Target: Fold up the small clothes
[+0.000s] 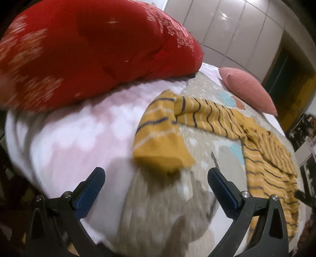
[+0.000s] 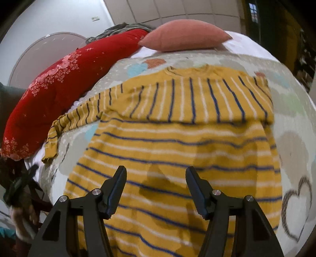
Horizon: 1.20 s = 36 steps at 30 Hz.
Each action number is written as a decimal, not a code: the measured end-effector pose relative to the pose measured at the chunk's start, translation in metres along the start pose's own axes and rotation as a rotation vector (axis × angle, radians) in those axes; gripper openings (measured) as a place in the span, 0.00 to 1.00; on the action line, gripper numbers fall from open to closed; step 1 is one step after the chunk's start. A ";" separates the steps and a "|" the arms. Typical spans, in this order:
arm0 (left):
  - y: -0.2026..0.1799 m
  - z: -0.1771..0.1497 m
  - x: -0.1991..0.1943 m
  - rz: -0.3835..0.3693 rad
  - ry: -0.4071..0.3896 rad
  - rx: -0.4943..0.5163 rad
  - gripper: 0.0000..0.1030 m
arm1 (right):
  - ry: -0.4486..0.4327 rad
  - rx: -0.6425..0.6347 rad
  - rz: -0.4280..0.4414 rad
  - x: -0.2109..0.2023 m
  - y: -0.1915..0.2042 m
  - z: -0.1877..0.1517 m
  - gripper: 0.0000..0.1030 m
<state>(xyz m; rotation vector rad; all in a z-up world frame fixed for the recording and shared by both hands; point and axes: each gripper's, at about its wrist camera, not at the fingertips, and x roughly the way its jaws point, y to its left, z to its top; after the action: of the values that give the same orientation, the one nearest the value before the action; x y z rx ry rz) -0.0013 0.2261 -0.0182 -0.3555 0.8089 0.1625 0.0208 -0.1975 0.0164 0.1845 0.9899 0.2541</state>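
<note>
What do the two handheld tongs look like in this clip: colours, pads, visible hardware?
Both tongs are matte black with triangular cut-outs in the arms and round silver screw heads at the pivots. The left tongs carry ribbed blue pads on the inner faces of their fingers. The right tongs have dark ribbed pads; their colour is hard to tell. No cables or sleeves show.

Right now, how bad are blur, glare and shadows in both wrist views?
Left wrist: smeared bedding and sleeve cuff, glare on wall tiles. Right wrist: mild blur on the striped shirt, finger shadows across it. Both: strong fisheye bending, dark corners.
</note>
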 end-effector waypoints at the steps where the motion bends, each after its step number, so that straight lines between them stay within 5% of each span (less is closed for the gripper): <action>1: -0.001 0.006 0.010 0.005 0.020 0.004 1.00 | 0.002 0.007 0.000 -0.001 -0.003 -0.003 0.65; 4: -0.005 0.018 0.042 -0.037 0.099 -0.014 0.94 | -0.007 0.018 -0.006 -0.003 -0.008 -0.009 0.65; 5: -0.005 0.020 0.049 -0.048 0.120 -0.021 0.81 | -0.013 0.019 -0.010 -0.005 -0.009 -0.010 0.65; 6: -0.006 0.024 0.054 -0.042 0.143 -0.021 0.41 | -0.018 0.019 -0.015 -0.006 -0.010 -0.010 0.65; 7: -0.007 0.029 0.055 -0.027 0.157 -0.016 0.24 | -0.023 0.019 -0.022 -0.007 -0.011 -0.011 0.65; 9: -0.003 0.043 0.040 -0.056 0.120 -0.027 0.11 | -0.035 0.017 -0.031 -0.010 -0.013 -0.012 0.65; 16: -0.015 0.100 -0.051 -0.247 -0.034 -0.071 0.10 | -0.067 0.028 -0.023 -0.014 -0.022 -0.020 0.65; 21: -0.100 0.104 -0.089 -0.405 -0.050 0.063 0.10 | -0.077 0.094 0.009 -0.017 -0.038 -0.032 0.65; 27: -0.246 0.054 -0.089 -0.666 0.075 0.303 0.12 | -0.134 0.173 -0.020 -0.050 -0.068 -0.045 0.65; 29: -0.285 0.027 -0.082 -0.701 0.132 0.376 0.23 | -0.173 0.204 -0.045 -0.066 -0.081 -0.052 0.65; 31: -0.312 -0.002 -0.079 -0.711 0.176 0.422 0.47 | -0.194 0.250 -0.047 -0.078 -0.098 -0.061 0.65; 36: -0.318 -0.045 -0.079 -0.681 0.209 0.460 0.61 | -0.201 0.355 -0.052 -0.091 -0.138 -0.078 0.65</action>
<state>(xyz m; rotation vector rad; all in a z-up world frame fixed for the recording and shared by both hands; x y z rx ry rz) 0.0021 -0.0867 0.0905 -0.1953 0.8621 -0.6978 -0.0749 -0.3533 0.0098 0.4978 0.8320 0.0083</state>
